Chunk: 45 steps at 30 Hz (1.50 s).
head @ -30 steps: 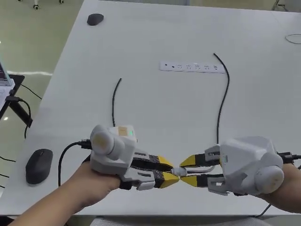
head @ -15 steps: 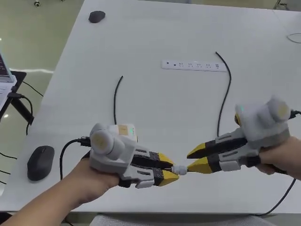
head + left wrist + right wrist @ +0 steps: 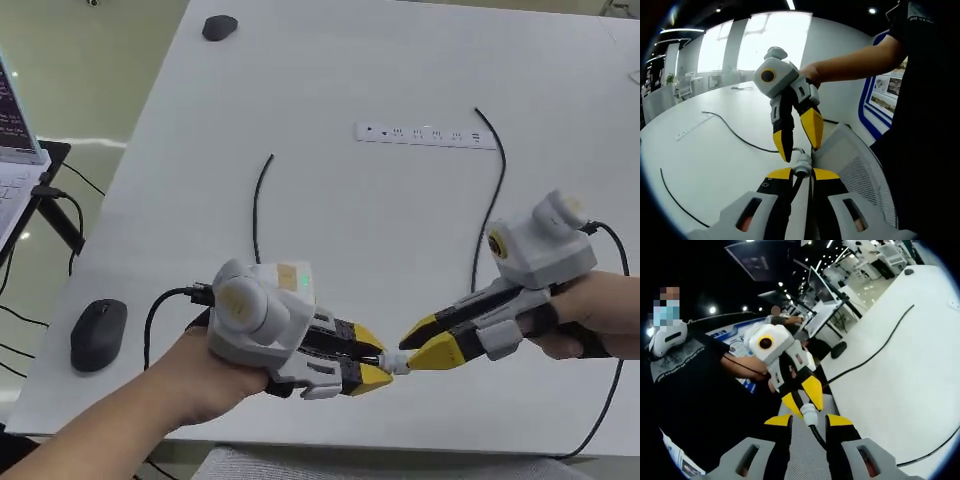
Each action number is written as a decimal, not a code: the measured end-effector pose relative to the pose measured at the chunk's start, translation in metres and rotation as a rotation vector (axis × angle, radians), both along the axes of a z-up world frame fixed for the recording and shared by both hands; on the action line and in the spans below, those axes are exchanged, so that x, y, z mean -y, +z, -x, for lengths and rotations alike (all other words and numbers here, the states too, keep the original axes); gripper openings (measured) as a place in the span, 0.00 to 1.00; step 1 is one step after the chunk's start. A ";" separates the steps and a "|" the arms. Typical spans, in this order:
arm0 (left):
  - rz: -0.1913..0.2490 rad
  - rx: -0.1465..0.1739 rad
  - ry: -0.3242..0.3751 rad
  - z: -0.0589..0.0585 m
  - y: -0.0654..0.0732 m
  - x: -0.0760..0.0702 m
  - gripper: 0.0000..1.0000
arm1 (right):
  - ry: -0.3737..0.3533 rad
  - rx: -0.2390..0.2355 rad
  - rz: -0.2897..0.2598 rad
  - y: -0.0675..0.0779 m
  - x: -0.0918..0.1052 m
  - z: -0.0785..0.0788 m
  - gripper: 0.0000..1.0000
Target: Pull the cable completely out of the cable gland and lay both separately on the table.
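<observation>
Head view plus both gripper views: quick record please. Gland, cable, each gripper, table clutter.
gland: small pale grey cable gland, held up at the near edge of the white table
cable: thin black cable, still in the gland, running back between the right gripper's fingers
left gripper: shut on the gland
right gripper: open, not gripping the cable
on table: white power strip, two loose black cables, two black mice

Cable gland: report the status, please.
Left gripper shut on cable gland. Right gripper open around its end. Cable still inside. Power strip far behind.
</observation>
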State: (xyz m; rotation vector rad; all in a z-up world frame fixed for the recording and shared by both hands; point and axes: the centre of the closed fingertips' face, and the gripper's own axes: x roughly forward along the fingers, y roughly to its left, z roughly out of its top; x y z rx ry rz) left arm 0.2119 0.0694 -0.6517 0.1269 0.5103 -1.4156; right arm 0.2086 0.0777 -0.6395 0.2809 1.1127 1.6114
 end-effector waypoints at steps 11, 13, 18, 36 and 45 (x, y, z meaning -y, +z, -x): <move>-0.002 0.003 -0.016 0.002 0.001 0.003 0.15 | 0.045 -0.008 0.000 -0.003 0.001 0.011 0.12; 0.003 0.004 -0.020 0.002 0.003 0.004 0.15 | 0.052 0.002 0.004 -0.004 0.001 0.011 0.10; -0.006 0.005 -0.020 0.002 0.001 0.003 0.15 | 0.064 0.057 0.006 -0.006 0.002 0.010 0.09; 0.010 -0.074 0.029 0.000 -0.006 -0.004 0.15 | 0.084 0.744 0.060 -0.014 -0.002 0.004 0.07; 0.036 -0.114 0.064 0.001 -0.004 -0.002 0.15 | 0.121 1.072 0.189 -0.015 -0.001 0.005 0.07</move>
